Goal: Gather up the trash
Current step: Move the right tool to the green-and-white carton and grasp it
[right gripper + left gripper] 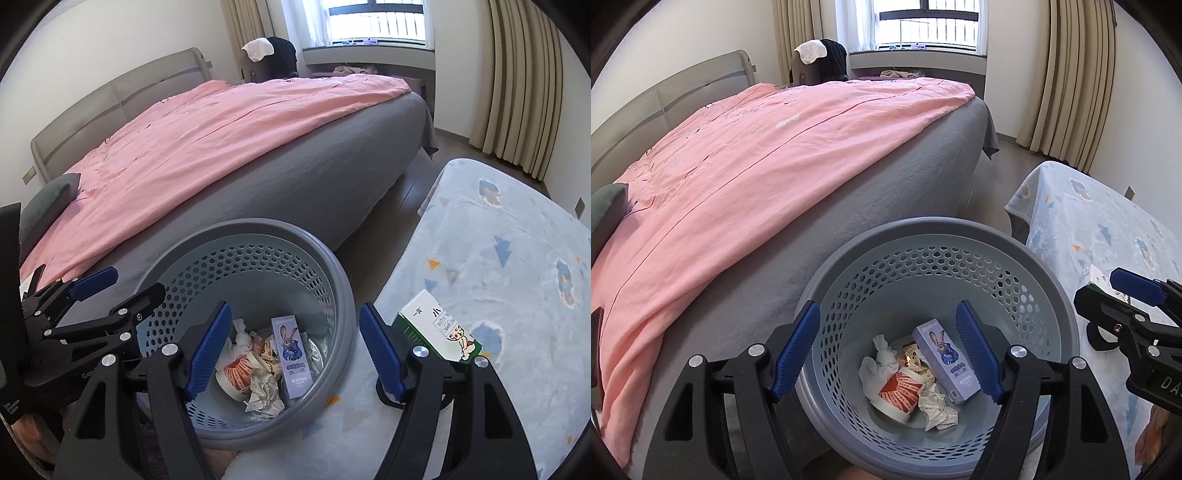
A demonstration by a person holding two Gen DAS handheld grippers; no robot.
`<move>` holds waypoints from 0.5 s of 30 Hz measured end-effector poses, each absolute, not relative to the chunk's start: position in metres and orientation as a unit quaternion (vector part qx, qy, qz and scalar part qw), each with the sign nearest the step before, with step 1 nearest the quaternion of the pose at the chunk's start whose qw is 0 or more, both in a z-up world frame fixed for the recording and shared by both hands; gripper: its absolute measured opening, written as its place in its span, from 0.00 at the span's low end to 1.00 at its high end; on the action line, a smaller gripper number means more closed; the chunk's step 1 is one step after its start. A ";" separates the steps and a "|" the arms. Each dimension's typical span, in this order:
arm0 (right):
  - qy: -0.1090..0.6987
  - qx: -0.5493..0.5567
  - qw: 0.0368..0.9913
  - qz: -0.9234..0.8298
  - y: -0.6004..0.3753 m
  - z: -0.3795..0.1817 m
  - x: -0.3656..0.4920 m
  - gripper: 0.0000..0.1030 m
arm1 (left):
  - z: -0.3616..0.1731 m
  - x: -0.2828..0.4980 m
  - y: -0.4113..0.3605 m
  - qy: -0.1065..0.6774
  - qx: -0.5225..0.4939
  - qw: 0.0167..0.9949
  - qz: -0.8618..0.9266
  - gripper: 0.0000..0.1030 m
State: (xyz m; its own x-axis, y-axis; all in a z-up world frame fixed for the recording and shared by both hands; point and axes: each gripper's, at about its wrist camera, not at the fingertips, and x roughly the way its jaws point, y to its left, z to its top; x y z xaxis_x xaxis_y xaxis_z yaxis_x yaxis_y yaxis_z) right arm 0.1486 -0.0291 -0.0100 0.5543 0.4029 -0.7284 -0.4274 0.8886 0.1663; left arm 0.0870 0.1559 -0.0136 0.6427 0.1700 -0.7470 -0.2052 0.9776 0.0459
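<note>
Basket [934,236] beside bed [775,155]; cartons and paper [938,406] inside; blanket [498,240] right.

I can read little: the purple box [945,363] with a cartoon rabbit, in the grey basket [934,236], carries a brand line too small to make out. The white-and-green carton [436,330] on the right shows "一贝" and "小".

Open basket [1049,280] mouth between bed [886,192] and blanket [1108,229].
</note>
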 end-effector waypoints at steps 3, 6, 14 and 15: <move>0.406 -0.013 0.886 0.225 -0.036 -0.009 0.149 0.73 | -0.012 0.086 0.153 0.406 -0.019 0.908 0.104 0.72; 0.408 -0.007 0.888 0.211 -0.049 -0.010 0.151 0.75 | -0.012 0.085 0.148 0.404 -0.019 0.909 0.101 0.72; 0.414 0.007 0.899 0.142 -0.106 -0.016 0.159 0.79 | -0.007 0.082 0.129 0.395 -0.019 0.915 0.085 0.73; 0.414 0.005 0.901 0.131 -0.113 -0.017 0.161 0.79 | -0.007 0.082 0.126 0.395 -0.020 0.915 0.083 0.73</move>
